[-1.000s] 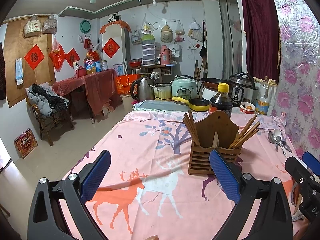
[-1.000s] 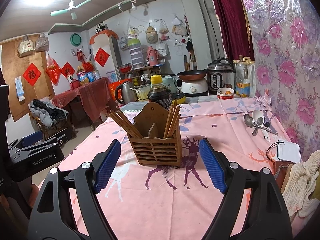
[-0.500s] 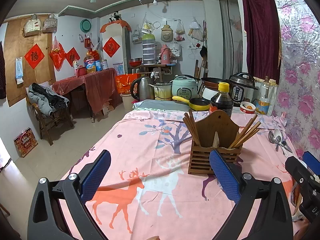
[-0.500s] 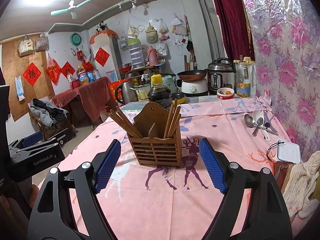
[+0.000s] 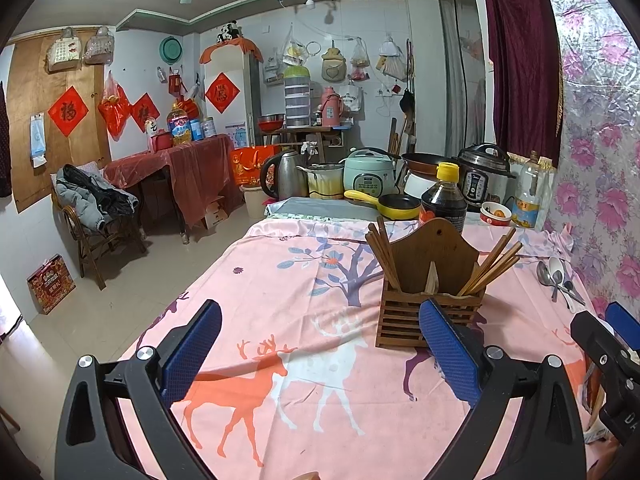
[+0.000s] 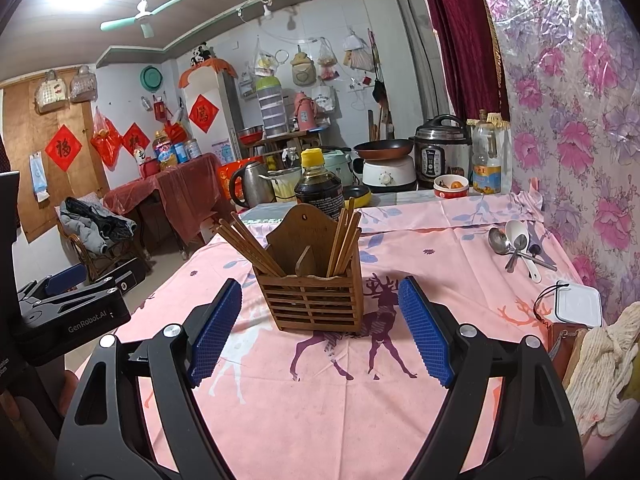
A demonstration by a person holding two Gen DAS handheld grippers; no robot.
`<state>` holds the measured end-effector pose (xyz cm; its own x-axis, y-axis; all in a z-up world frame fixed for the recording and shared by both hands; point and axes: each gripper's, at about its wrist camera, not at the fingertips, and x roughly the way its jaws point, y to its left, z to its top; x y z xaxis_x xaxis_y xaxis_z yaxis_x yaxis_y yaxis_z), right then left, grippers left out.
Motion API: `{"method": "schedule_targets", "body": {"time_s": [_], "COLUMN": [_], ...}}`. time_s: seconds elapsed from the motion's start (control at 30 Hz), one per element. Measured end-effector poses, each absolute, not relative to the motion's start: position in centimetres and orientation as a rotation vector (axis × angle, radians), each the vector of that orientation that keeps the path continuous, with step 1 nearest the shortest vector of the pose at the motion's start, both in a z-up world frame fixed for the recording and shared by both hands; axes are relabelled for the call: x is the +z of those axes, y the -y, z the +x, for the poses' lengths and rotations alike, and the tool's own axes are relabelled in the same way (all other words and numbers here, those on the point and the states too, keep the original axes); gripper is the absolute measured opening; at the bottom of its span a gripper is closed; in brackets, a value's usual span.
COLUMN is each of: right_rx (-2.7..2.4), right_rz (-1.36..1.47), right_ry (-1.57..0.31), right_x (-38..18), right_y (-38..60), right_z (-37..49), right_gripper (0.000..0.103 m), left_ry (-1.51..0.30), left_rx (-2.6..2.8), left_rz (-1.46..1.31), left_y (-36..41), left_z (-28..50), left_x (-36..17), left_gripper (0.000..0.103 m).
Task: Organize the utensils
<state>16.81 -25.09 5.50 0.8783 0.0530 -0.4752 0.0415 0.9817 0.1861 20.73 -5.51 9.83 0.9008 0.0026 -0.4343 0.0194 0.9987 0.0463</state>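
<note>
A slatted wooden utensil holder point(image 6: 314, 298) point(image 5: 430, 304) stands on the pink deer-print tablecloth point(image 6: 320, 400), with brown chopsticks point(image 6: 252, 246) leaning out of its two side compartments. A small heap of spoons point(image 6: 516, 246) point(image 5: 558, 278), metal and white, lies by the flowered wall at the right. My right gripper point(image 6: 320, 332) is open and empty, hovering just short of the holder. My left gripper point(image 5: 320, 348) is open and empty too, left of the holder, its right pad overlapping the holder's front corner in the left wrist view.
A dark sauce bottle point(image 6: 319, 190) stands right behind the holder. Further back are a kettle point(image 6: 250, 184), cookers, a pan and an oil bottle point(image 6: 486, 160). A white lidded box point(image 6: 578, 304) and a cream cloth point(image 6: 600, 368) lie at the right near edge.
</note>
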Motion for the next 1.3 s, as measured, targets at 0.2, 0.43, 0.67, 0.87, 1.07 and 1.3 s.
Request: {"method": "schedule_targets", "body": {"time_s": [0.2, 0.43, 0.67, 0.87, 1.07, 1.3], "right_rx": [0.007, 0.007, 0.007, 0.008, 0.007, 0.007], "right_rz": [0.194, 0.195, 0.194, 0.192, 0.192, 0.191], "right_ry": [-0.499, -0.500, -0.500, -0.499, -0.499, -0.500], "right_x": [5.6, 5.6, 5.6, 5.6, 5.5, 5.5], "right_y": [25.1, 25.1, 25.1, 25.1, 25.2, 25.2], "right_z": [16.9, 16.9, 16.9, 16.9, 16.8, 16.8], "right_gripper": [0.078, 0.078, 0.078, 0.078, 0.078, 0.078], "left_ry": [-0.447, -0.451, -0.445, -0.445, -0.460, -0.477], "left_rx": [-0.009, -0.026, -0.034, -0.032, -0.032, -0.021], "left_rz": [0.051, 0.055, 0.058, 0.057, 0.065, 0.046], "left_y": [5.5, 5.8, 6.3, 6.3, 6.5, 5.7], "left_z": [20.7, 20.5, 20.1, 20.1, 19.7, 20.4], "left_x": [9.9, 9.3, 8.6, 9.0, 8.9, 9.1], "left_gripper": [0.097, 0.097, 0.097, 0.097, 0.097, 0.097]}}
